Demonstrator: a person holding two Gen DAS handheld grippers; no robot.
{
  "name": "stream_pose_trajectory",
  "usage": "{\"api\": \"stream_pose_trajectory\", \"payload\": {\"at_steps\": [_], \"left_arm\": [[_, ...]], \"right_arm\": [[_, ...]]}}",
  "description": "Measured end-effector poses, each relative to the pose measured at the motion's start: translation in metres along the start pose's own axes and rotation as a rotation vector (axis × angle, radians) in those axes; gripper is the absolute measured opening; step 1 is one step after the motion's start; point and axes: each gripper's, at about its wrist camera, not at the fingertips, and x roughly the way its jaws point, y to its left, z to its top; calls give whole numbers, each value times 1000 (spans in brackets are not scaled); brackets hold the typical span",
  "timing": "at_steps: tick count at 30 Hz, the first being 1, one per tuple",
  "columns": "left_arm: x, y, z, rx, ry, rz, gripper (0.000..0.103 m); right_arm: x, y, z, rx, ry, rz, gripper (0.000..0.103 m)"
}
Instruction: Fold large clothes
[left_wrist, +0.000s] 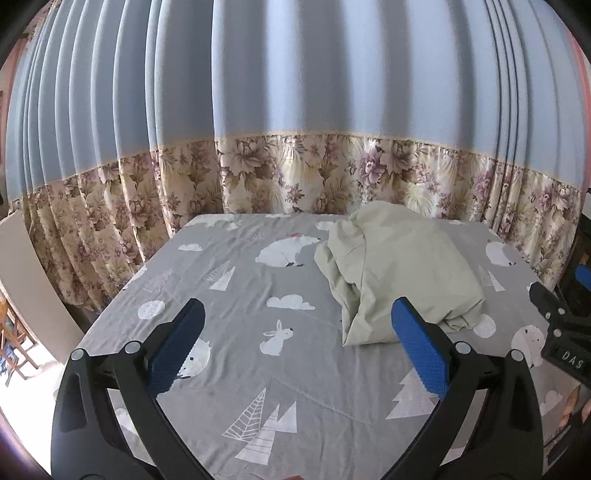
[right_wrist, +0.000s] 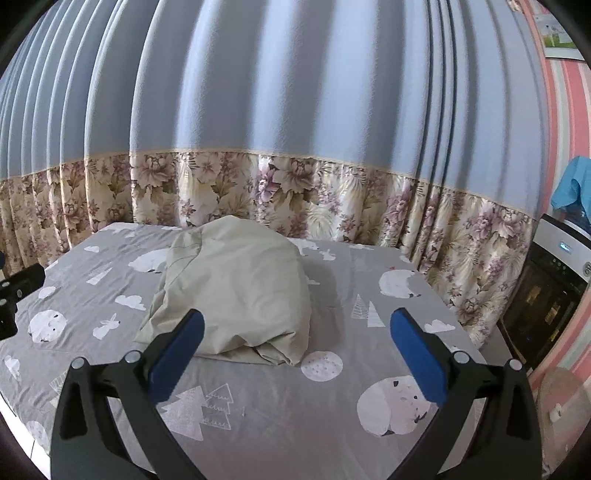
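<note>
While both grippers hover over the bed (left_wrist: 229, 373), nothing held in either: left gripper (left_wrist: 297, 314) spread wide, blue pads (left_wrist: 173, 350) well apart; right gripper (right_wrist: 297, 321) likewise gaping, empty.

Pale green garment (left_wrist: 402, 273) bunched in a loose heap on the grey animal-print sheet, toward the far side near the curtain (left_wrist: 295, 92). Ahead and to the right of the left gripper, its near edge just behind the right pad, not touching. From the right wrist, garment (right_wrist: 240, 291) straight ahead and slightly left, near edge sitting behind the left pad tip, apart from it.

Seen only from the left wrist: pale board and wooden furniture at far left, plus the right gripper's black body at the right edge. Seen only from the right wrist: dark-fronted appliance (right_wrist: 546, 295), blue cloth (right_wrist: 574, 184) above it, pink striped wall (right_wrist: 565, 110), and a bit of the left gripper at the left edge.
</note>
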Motion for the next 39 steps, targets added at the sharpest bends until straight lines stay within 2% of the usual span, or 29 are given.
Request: {"api": "stream_pose_trajectory", "payload": {"at_steps": [7, 12, 20, 39], "left_arm": [[-17, 0, 7, 3, -48, 15, 100], [-22, 1, 11, -4, -60, 20, 100], [-24, -4, 10, 8, -59, 23, 100], [-13, 2, 5, 11, -40, 24, 100]], "right_arm": [[-11, -2, 2, 18, -10, -25, 101], [-19, -8, 4, 33, -26, -43, 101], [-15, -9, 1, 42, -6, -55, 101], [-3, -9, 2, 64, 15, 1, 101]]}}
